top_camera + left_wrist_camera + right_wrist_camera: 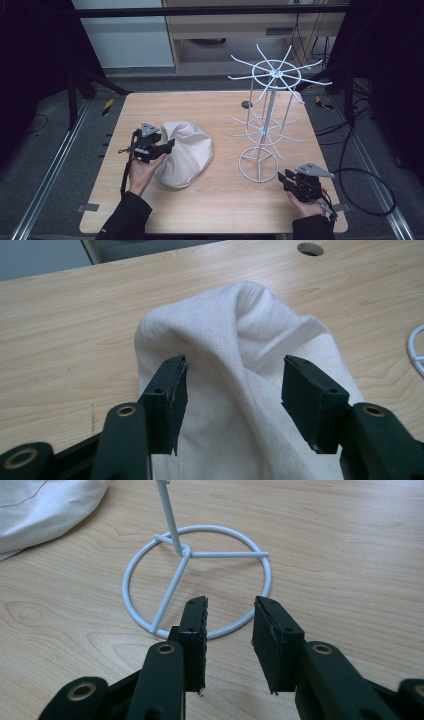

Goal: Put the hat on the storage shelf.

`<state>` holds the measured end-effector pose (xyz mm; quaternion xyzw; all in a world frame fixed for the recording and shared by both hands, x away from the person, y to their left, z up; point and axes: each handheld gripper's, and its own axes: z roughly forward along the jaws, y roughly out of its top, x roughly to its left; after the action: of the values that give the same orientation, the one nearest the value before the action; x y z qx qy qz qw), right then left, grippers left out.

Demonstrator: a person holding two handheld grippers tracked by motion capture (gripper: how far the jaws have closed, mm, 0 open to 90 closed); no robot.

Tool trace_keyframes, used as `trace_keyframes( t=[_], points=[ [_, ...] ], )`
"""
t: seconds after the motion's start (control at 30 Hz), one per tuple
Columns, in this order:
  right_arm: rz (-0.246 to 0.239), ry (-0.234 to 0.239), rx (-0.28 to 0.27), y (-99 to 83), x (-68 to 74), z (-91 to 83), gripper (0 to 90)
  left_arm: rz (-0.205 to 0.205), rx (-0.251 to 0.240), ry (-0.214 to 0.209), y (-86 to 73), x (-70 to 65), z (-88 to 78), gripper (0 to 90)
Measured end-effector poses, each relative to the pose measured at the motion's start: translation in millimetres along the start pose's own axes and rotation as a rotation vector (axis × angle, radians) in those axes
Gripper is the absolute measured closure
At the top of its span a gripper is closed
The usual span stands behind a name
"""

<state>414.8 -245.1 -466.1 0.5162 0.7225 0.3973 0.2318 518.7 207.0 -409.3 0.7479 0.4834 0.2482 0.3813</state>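
Left tool (169, 145): your jaws gape around the cream cloth bag (186, 152), nothing pinched yet
Right tool (283, 177): released, at 5 o'clock of the white wire stand (265, 117)
Bag: slumped mid-worktop (220, 200), 9 o'clock of the stand

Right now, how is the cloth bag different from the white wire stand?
The cloth bag is soft, cream and slumped low on the table; the wire stand is stiff, white and stands tall. The bag is solid cloth; the stand is thin, see-through wire. The left tongs straddle the bag; the right tongs face the stand's ring base.
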Motion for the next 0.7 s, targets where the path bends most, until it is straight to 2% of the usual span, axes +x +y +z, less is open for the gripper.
trace_keyframes(
  t=[0.07, 0.17, 0.33, 0.57, 0.7],
  points=[
    [-0.002, -0.002, 0.0, -0.1, 0.0, 0.4, 66.5, 0.006, 0.007, 0.006, 0.5, -0.1, 4.4, 43.4],
    [-0.008, -0.004, 0.0, -0.5, -0.4, 0.7, 66.4, -0.012, 0.028, 0.012, 1.1, 2.4, 13.0, 43.7],
    [-0.005, -0.004, 0.002, -0.7, -0.6, 0.9, 66.4, -0.015, 0.055, 0.015, 0.4, 3.4, 22.2, 46.2],
    [-0.002, -0.001, 0.004, -1.0, -0.7, 1.0, 66.0, -0.032, 0.071, 0.014, 0.7, 4.3, 28.6, 55.0],
    [-0.006, -0.005, 0.005, -1.7, -1.4, 1.8, 65.9, -0.038, 0.099, 0.018, -0.4, 4.3, 33.4, 63.2]
  ],
)
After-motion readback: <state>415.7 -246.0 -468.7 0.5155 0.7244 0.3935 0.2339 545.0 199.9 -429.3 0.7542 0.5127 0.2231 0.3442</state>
